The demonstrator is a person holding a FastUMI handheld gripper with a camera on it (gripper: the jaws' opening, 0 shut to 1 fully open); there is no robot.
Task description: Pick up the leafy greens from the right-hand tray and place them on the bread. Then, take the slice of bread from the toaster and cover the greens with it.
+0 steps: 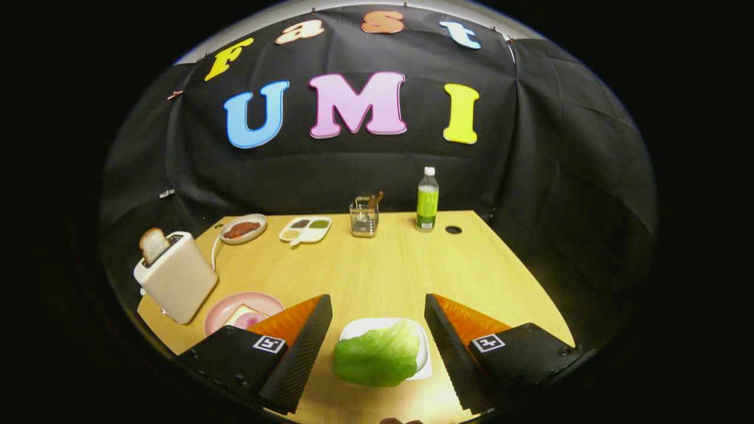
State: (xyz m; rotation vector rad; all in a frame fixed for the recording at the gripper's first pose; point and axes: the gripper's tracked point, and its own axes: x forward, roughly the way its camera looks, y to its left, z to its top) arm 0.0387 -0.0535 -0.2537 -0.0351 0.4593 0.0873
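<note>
Pale wood worktop, black cloth walls. Gripper fingers apart, one lettuce leaf on its white tray between them. One toaster far left holding one bread slice; one pink plate with bread.

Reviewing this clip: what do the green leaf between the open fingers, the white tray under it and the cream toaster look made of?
Green leaf: likely glossy plastic imitation; smooth sheen, uniform colour. White tray: glazed ceramic or plastic, unclear; flat white surface. Cream toaster: matte plastic-looking shell with a bread slice standing in it. The gripper is open around the leaf, not touching it.
</note>
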